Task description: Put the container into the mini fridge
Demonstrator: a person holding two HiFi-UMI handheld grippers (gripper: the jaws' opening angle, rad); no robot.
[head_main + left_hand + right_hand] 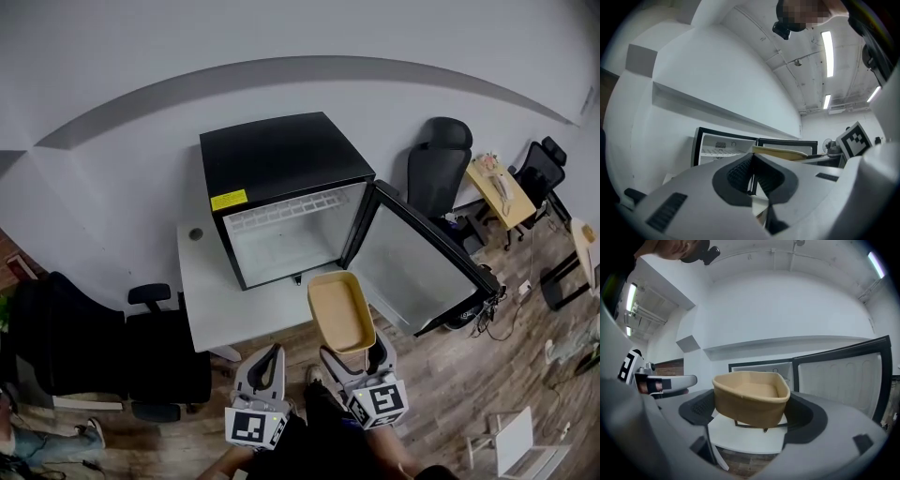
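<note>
Well, the white desk is the biggest thing, and the black mini fridge stands on its back right part, with a small yellow label on the top. The fridge door is wide open and swings out to the right, past the desk's right edge. The inside is white, with one shelf high up. A black office chair stands by the desk's left edge, and a 2nd chair is behind the door, near the wall.

The tan container hangs in the air over the desk's front right corner, just in front of the fridge opening and not inside it. It is upright with its open side up. My right gripper has it clenched by the near end, one jaw on each side wall. My left gripper is just beside the right one, approx. at the desk's front edge; its jaws are pressed together with nothing between them.
</note>
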